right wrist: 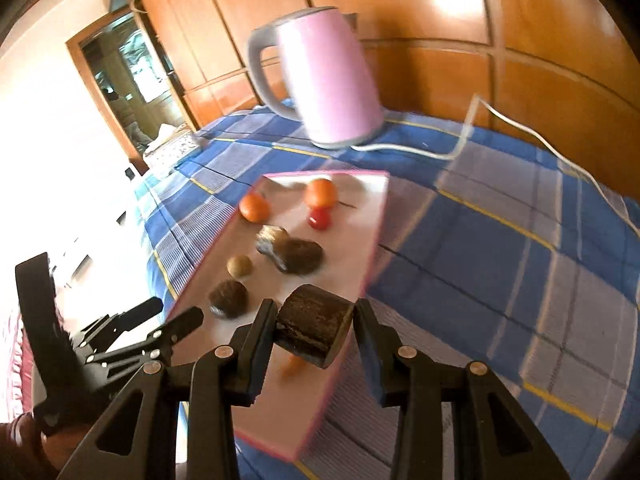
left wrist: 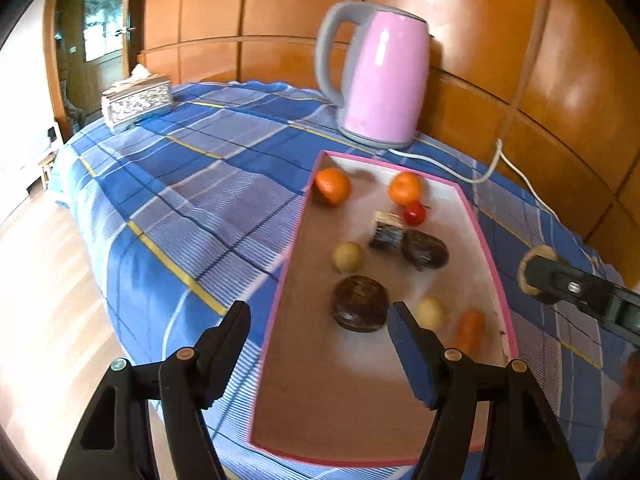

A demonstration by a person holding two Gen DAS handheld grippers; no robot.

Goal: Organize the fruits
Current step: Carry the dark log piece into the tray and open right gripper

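A pink-rimmed tray (left wrist: 486, 248) (right wrist: 376, 248) lies on the blue checked tablecloth. In it are two oranges (left wrist: 333, 186) (left wrist: 405, 188), a red tomato (left wrist: 414, 213), two yellow-green round fruits (left wrist: 349, 257) (left wrist: 430, 312), dark brown round pieces (left wrist: 360, 303) (left wrist: 425, 249), a cut dark block (left wrist: 386, 230) and a small orange fruit (left wrist: 471, 326). My left gripper (left wrist: 318, 324) is open and empty above the tray's near left rim. My right gripper (right wrist: 315, 330) holds a dark brown block (right wrist: 314, 330) between its fingers over the tray's near right edge. The right gripper also shows in the left wrist view (left wrist: 536, 276).
A pink electric kettle (left wrist: 380, 80) (right wrist: 324, 80) stands behind the tray, its white cord (left wrist: 496, 164) trailing right. A patterned tissue box (left wrist: 136, 100) sits at the table's far left. Wooden wall panels stand close behind. The table edge drops to the floor on the left.
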